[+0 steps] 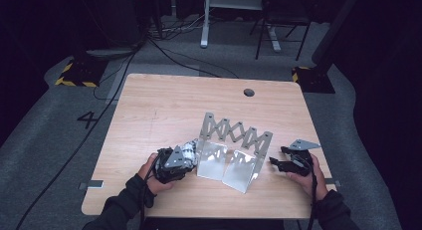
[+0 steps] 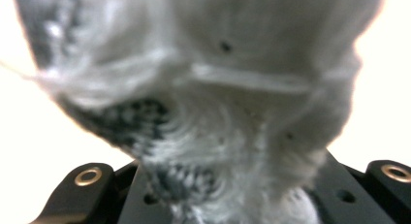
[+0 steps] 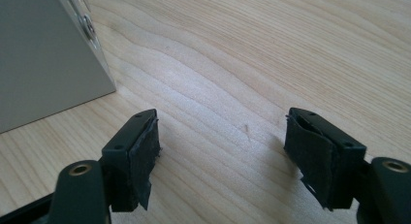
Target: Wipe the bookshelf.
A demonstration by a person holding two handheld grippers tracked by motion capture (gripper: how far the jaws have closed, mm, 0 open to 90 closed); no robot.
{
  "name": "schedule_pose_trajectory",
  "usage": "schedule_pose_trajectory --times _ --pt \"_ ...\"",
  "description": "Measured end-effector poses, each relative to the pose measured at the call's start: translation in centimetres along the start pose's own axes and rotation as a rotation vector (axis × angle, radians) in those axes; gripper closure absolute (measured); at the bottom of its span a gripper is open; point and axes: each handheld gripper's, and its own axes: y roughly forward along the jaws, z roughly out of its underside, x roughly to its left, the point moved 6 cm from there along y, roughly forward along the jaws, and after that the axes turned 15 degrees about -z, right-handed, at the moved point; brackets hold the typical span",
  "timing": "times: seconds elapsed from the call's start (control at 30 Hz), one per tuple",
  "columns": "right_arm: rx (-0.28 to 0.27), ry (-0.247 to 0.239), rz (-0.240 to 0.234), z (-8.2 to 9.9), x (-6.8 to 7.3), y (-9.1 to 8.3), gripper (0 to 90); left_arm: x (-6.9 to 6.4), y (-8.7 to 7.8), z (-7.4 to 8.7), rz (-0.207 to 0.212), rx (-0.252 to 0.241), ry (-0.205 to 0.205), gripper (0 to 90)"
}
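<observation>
A: High view first. Left gripper [image 1: 185, 155] is at the left end of the metal folding rack [image 1: 233, 153], pinching a grey-white knitted cloth [image 1: 189, 149], could be a sock or glove, can't tell which. Cloth sits right against the rack's left panel.

B: Why there?

A: My guess is it's going onto or into the rack, so it's carried in from the open left side. The rack stands spread out in the middle of the wooden table [image 1: 149, 115], probably so its slots stay reachable.

B: Right gripper [image 1: 281, 162]?

A: On the table just off the rack's right end, hand resting. Looks parked, maybe ready to steady the rack.

B: Left gripper view?

A: Blurred fuzzy knit cloth [image 2: 203, 88] right up against the lens, bunched between the black jaws. Jaws pressed together on it, so it's held tight near the base and the rest flops forward.

B: Right gripper view?

A: Right gripper [image 3: 223, 141] jaws spread wide, nothing between them, bare table [image 3: 271, 64] underneath. Grey rack panel [image 3: 43, 59] at upper left, close by but apart from the jaws.
</observation>
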Motion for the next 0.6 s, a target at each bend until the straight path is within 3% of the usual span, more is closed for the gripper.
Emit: schedule_pose_trajectory --times 0.17,0.33,0.6 --pt "0.000 -0.001 0.000 0.0 0.0 0.0 28.1 0.1 -2.5 -1.4 -0.058 -0.087 0.031 73.7" --pt "0.001 -0.001 -0.001 0.0 0.0 0.0 28.0 0.5 -3.3 -2.5 -0.088 -0.132 0.045 73.7" --pt "0.001 -0.001 -0.001 0.0 0.0 0.1 27.7 0.4 -2.9 -2.5 -0.085 -0.131 0.061 73.8"
